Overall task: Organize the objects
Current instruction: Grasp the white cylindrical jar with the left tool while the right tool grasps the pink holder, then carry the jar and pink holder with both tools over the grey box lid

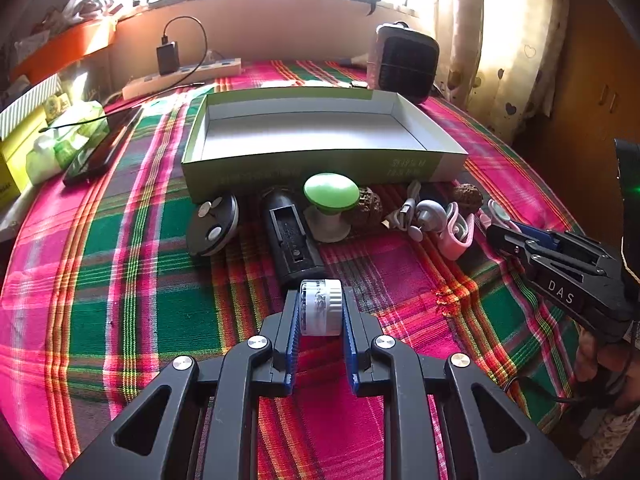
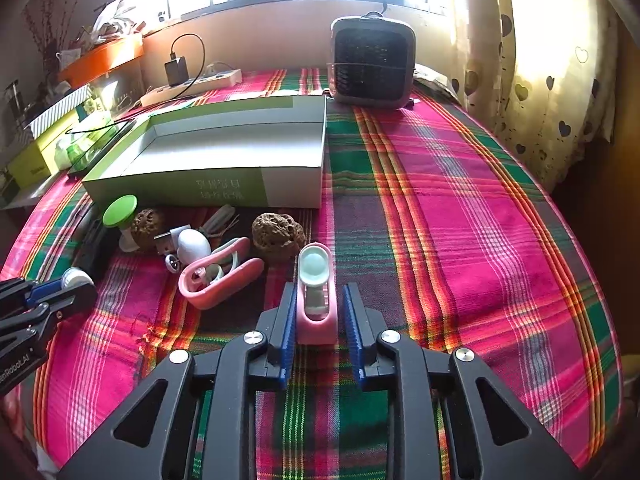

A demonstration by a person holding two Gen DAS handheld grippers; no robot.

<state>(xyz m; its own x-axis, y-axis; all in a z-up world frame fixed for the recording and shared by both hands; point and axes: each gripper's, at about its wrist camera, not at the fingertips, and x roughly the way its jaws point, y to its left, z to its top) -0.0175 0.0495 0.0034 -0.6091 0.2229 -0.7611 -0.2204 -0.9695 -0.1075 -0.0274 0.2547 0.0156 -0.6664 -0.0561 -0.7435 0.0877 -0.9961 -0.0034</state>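
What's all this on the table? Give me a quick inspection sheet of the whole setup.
Surface: plaid cloth.
Job's things: empty open box; green-topped knob, black device, round black disc, two knobbly walnuts, pink clip in front of it.
Clutter: phone, small fan.
Grippers: left gripper shut on a white jar; right gripper around a small pink case, a gap at one pad.
Cables: power strip with charger.
Surroundings: window, curtain.

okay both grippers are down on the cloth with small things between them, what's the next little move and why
Probably lift the left gripper, already shut on the white cap, to the empty box. The right gripper hasn't yet clamped the pink piece: its right pad shows a gap.
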